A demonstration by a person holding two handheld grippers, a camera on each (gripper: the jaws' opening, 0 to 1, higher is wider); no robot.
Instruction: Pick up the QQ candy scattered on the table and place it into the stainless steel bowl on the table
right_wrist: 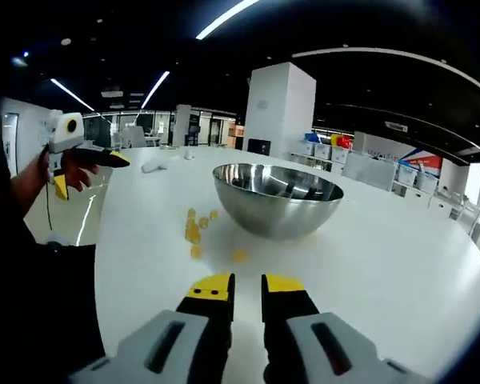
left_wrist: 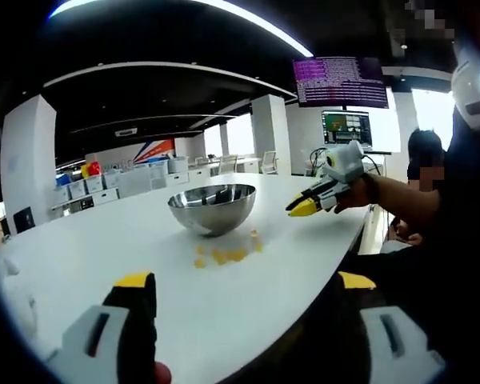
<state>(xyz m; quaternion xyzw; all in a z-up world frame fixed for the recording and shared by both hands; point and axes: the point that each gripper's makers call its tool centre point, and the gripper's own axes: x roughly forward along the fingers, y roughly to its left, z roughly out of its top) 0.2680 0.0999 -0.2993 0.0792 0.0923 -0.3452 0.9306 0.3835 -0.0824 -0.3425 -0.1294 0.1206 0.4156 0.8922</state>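
Candies (right_wrist: 194, 233) lying scattered on white counter (right_wrist: 400, 264), just near of steel bowl (right_wrist: 278, 198); none gripped yet; left gripper (left_wrist: 244, 282) fingers gaping wide, empty; right gripper (right_wrist: 247, 286) fingers nearly closed, empty, hovering short of candies; next move likely needing reach forward, fingers straddling one piece.

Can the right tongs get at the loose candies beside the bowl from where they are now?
Probably yes. The right tongs point at the candies over bare table; the bowl sits behind and to one side. The jaws look nearly closed and must open first.
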